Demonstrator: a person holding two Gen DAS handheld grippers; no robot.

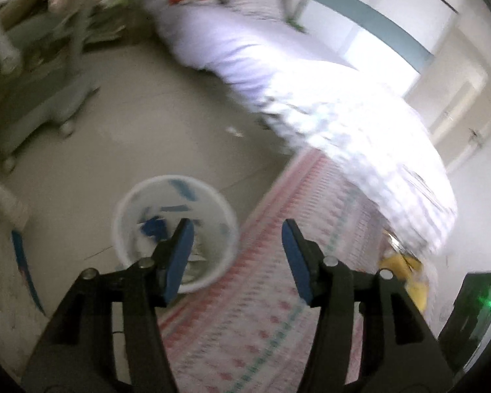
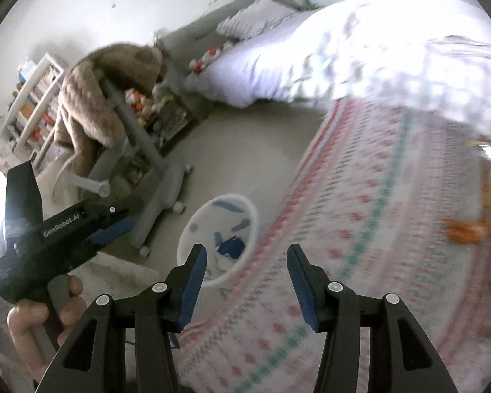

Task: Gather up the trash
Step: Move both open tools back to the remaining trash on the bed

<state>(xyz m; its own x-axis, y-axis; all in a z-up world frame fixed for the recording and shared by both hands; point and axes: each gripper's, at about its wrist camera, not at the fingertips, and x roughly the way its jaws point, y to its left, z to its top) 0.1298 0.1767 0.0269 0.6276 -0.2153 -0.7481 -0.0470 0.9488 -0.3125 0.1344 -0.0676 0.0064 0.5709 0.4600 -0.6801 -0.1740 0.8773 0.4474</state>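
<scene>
Blur is the main worry on the left wrist view: everything smears, so lining up on the next scrap could go off. The left gripper (image 1: pixel 237 255) has its blue pads spread, nothing between them. The white round bin (image 1: pixel 175 232) sits on smooth pale floor beside the woven patterned rug (image 1: pixel 278 311), with blue and white scraps inside. A yellow crinkly thing (image 1: pixel 406 278) lies by the quilt, probably trash.

Right wrist view: the right gripper (image 2: pixel 245 278) is spread and empty too. An orange scrap (image 2: pixel 468 229) lies on the rug, well apart from the bin; soft rug pile could snag the fingertips.
</scene>
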